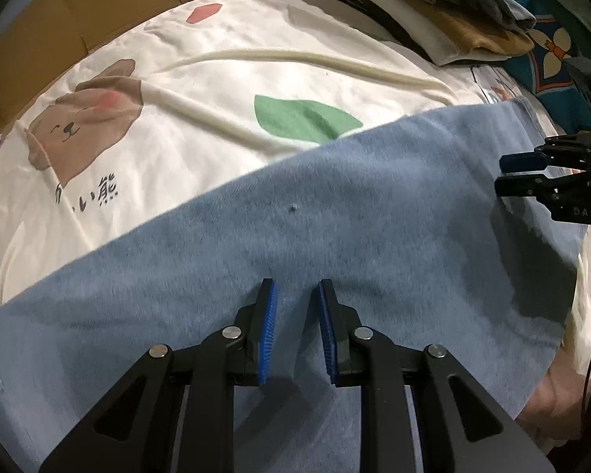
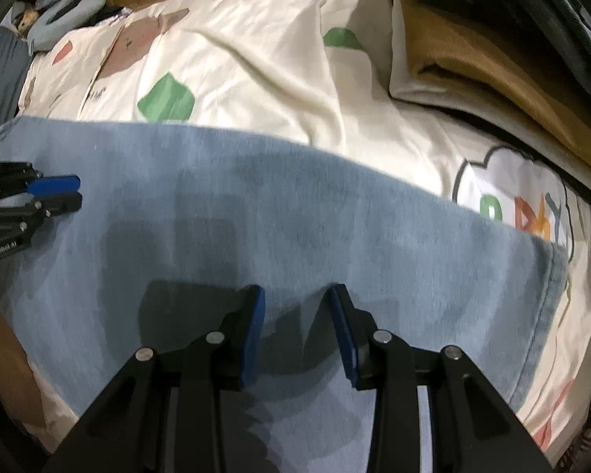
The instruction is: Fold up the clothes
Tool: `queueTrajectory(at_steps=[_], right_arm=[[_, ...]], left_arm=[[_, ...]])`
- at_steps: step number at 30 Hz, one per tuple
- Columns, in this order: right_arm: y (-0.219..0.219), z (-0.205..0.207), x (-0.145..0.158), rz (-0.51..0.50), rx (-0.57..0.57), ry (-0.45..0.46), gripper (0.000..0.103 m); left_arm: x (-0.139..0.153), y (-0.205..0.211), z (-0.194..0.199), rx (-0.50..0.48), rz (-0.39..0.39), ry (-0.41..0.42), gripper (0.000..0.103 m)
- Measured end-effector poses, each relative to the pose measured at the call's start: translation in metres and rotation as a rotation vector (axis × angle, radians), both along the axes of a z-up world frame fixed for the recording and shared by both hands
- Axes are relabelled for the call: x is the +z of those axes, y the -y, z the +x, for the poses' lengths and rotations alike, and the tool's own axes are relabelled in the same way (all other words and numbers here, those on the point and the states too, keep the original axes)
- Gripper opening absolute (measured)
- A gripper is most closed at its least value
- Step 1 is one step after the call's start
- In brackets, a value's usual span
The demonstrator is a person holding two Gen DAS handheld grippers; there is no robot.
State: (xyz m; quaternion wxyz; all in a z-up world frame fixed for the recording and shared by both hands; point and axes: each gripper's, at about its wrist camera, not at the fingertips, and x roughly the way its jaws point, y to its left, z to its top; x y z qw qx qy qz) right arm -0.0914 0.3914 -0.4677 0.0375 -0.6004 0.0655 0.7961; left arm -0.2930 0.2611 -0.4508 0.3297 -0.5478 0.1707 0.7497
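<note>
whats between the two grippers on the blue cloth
Nothing but bare blue cloth. In the right wrist view it runs unbroken from the left gripper to the right gripper; the left wrist view shows the same bare stretch.

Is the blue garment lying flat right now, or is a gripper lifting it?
Flat. The blue garment lies spread on the printed sheet; left gripper and right gripper stand open above it, nothing pinched.

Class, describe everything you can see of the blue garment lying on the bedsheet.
The blue garment is pale, faded blue, of soft knit-looking cloth, spread flat as a broad band with few wrinkles. A stitched hem runs along one end. It lies on the cream cartoon-print sheet. Both grippers' shadows fall on it; nothing is pinched between either pair of jaws.
</note>
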Motion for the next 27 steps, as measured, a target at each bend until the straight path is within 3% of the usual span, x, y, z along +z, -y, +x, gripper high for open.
queueTrajectory(at_steps=[7,19,27], right_arm=[[-0.011,-0.023,0.001,-0.036,-0.056,-0.047,0.035],[-0.014,-0.046,0.005,-0.038,-0.102,-0.048,0.035],[-0.003,-0.049,0.024,-0.057,-0.063,-0.097,0.035]], left_arm=[[0.003,-0.003,-0.029,0.078,0.019,0.068,0.021],[0.007,-0.021,-0.067,0.086,0.004,0.057,0.021],[0.01,-0.005,-0.065,0.083,0.013,0.066,0.021]])
